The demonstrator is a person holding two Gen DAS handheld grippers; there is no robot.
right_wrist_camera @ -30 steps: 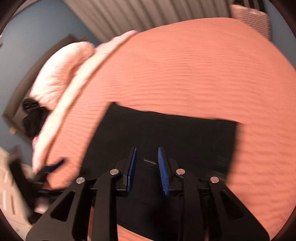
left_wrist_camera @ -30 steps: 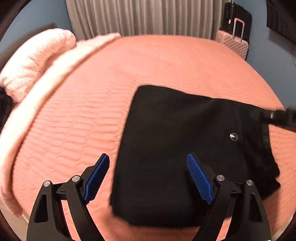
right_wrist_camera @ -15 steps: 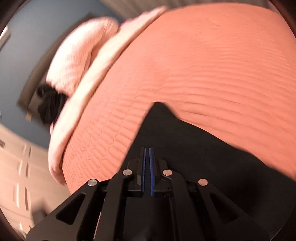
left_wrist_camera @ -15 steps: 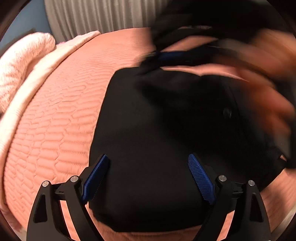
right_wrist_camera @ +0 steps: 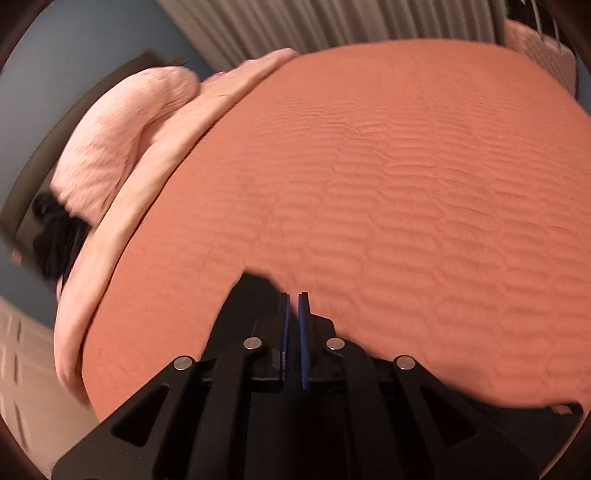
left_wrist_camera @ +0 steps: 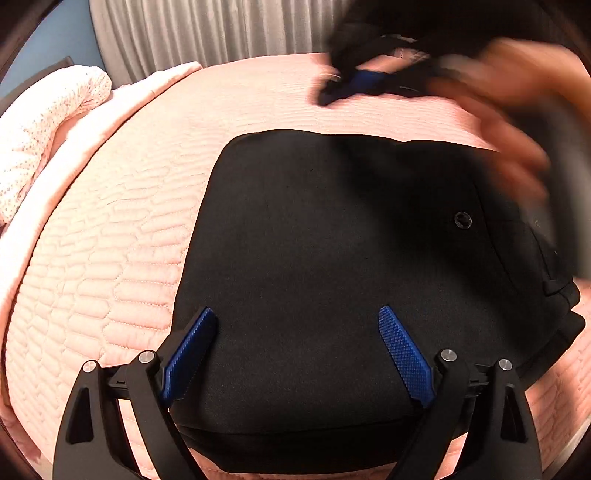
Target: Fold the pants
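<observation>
The black pants (left_wrist_camera: pixel 332 266) lie folded flat on the salmon quilted bed, a dark button (left_wrist_camera: pixel 462 220) near their right side. My left gripper (left_wrist_camera: pixel 295 354) is open just above the near part of the pants, holding nothing. My right gripper (right_wrist_camera: pixel 293 332) is shut with nothing seen between its pads. It hovers over the far edge of the pants, whose corner (right_wrist_camera: pixel 255 291) shows by its tips. It also shows blurred in the left wrist view (left_wrist_camera: pixel 354 86), beyond the pants, with the person's hand (left_wrist_camera: pixel 509 122) behind it.
The bed cover (left_wrist_camera: pixel 110 240) spreads all round the pants. A pale pink folded blanket and pillow (left_wrist_camera: pixel 44 122) lie at the left. A dark object (right_wrist_camera: pixel 55 236) sits beside the pillow. Grey curtains (left_wrist_camera: pixel 207 29) hang behind. A pink suitcase (right_wrist_camera: pixel 543 55) stands far right.
My right gripper closed its jaws and swept from over the pants to their far edge. My left gripper moved lower and closer over the pants, still open.
</observation>
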